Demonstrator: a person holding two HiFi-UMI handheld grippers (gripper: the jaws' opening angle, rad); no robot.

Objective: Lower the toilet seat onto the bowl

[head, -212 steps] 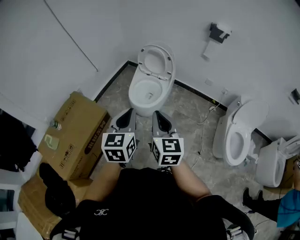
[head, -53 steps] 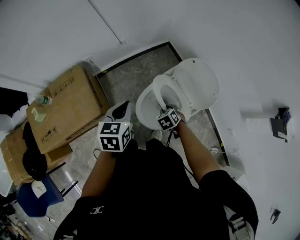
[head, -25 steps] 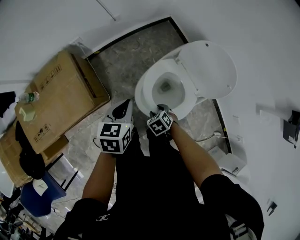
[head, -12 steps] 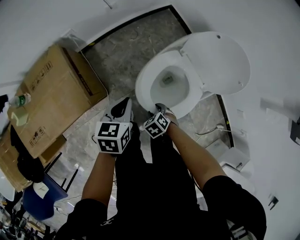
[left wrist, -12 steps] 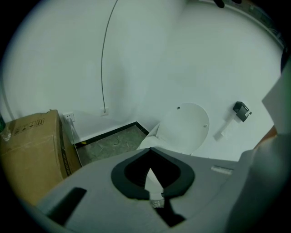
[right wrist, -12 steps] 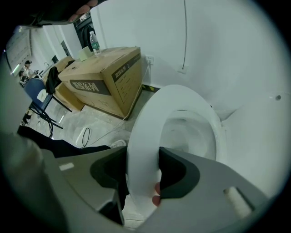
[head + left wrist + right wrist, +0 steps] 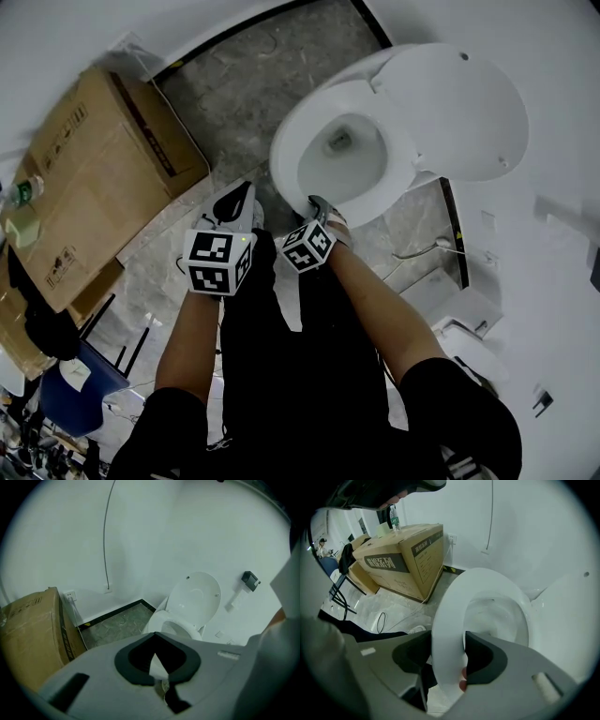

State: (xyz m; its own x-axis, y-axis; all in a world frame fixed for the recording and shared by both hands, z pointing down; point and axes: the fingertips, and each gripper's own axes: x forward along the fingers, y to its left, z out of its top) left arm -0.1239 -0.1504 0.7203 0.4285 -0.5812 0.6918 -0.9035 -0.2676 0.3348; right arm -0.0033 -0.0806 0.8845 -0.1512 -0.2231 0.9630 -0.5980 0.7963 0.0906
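— Looking down from the head view, where is the toilet seat (image 7: 287,155)?
— It lies flat on the bowl (image 7: 339,142), ring down. The lid (image 7: 459,108) stands open behind it. The right gripper (image 7: 317,202) is at the seat's front edge. The left gripper (image 7: 238,192) hangs over the floor (image 7: 225,84) just beside the bowl, near a cardboard box (image 7: 94,169).
— And the left gripper view?
— Its jaws are closed tip to tip with nothing between them. They point toward the toilet, where the seat is down and the lid is up.
— The right gripper view?
— The seat's front rim sits between the jaws, which are wide and opening, one pad on each side of it. A bottle (image 7: 395,520) stands upright on the box.
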